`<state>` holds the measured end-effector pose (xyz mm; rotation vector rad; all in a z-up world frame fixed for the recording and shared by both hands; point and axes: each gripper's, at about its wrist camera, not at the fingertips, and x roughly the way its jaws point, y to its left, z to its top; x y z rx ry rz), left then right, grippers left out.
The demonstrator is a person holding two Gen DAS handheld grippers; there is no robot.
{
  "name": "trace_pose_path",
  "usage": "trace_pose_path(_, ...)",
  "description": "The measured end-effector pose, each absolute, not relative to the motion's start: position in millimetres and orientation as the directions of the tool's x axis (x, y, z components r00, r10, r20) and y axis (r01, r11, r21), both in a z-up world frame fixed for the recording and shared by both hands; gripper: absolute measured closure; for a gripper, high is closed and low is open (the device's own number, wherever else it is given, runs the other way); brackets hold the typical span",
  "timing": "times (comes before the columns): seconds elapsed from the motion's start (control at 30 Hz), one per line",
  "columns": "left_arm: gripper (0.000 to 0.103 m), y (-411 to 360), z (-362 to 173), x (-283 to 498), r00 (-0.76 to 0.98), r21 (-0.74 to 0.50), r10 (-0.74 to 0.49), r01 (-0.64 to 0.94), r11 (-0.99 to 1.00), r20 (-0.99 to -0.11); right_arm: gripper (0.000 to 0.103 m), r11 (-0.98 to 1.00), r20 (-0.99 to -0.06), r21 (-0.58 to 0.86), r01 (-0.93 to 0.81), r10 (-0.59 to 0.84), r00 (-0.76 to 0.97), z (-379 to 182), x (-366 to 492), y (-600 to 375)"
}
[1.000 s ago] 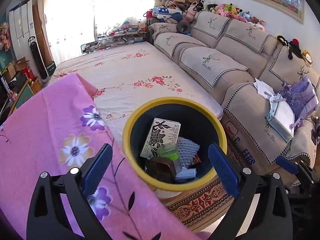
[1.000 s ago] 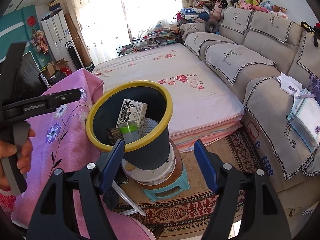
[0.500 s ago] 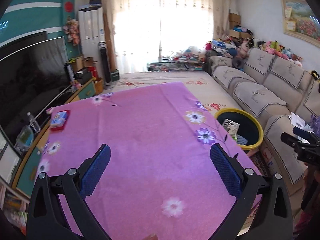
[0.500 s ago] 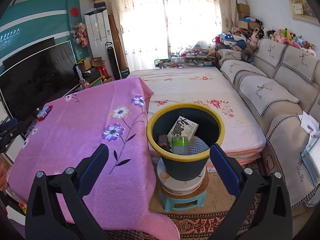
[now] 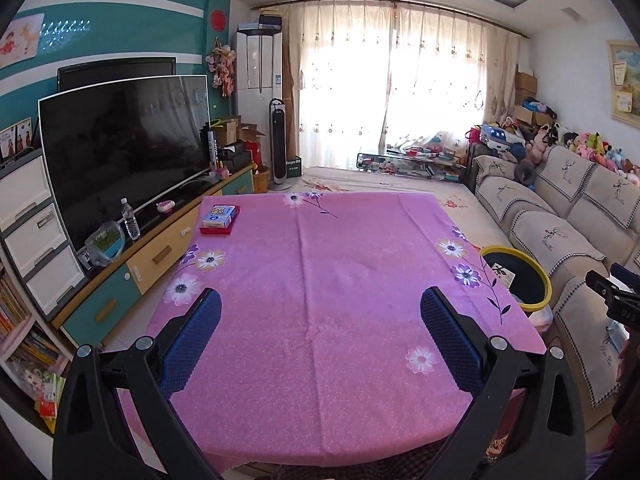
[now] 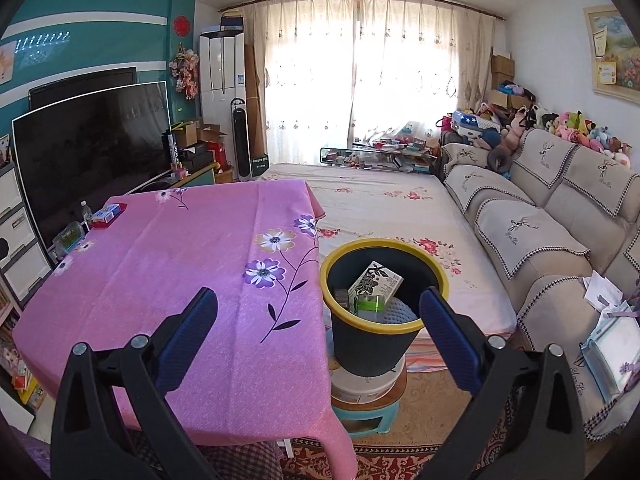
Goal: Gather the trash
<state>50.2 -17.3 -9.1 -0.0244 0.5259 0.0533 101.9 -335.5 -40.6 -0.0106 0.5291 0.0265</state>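
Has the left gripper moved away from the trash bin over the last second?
Yes. The left gripper has pulled back and swung left: the yellow-rimmed trash bin, framed between its fingers a second ago, now sits small at the right edge beyond the pink tablecloth.

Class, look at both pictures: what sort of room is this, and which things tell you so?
Most likely a home living room. A big television stands on a low cabinet, a long sofa runs along the opposite wall, and a table under a pink cloth sits between them.
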Motion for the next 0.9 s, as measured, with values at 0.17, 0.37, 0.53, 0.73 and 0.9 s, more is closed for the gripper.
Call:
trace_pose_path(0.17, 0.005, -26, -11, 53, 0.854, -0.012, 0.036, -0.049, 0.999, -0.519, 0.007, 0.999, -0.499, -0.007, -0.038, 0.029, 0.866, -40, 98, -331)
trace_pose_path(0.37, 0.005, -32, -10, 58, 0.850, -0.006, 0.038, -0.048, 0.999, -0.525, 0.007, 0.999, -0.506, -0.002, -0.042, 0.035, 0.862, -43, 102, -330)
trace_pose_path(0.53, 0.005, -37, -10, 67, 0.847, -0.003, 0.044, -0.054, 0.999, -0.529, 0.007, 0.999, -0.514, 0.001, -0.039, 0.034, 0.857, -46, 105, -331)
trace_pose_path(0.73, 0.005, -37, -10, 73, 0.844, 0.000, 0.045, -0.054, 0.999, -0.535, 0.007, 0.999, -0.513, 0.002, -0.039, 0.035, 0.857, -46, 105, -332)
trace_pose_path(0.9, 0.005, -38, -12, 74, 0.841, 0.000, 0.043, -0.051, 0.999, -0.540, 0.007, 0.999, -0.513, 0.003, -0.036, 0.033, 0.858, -48, 106, -332)
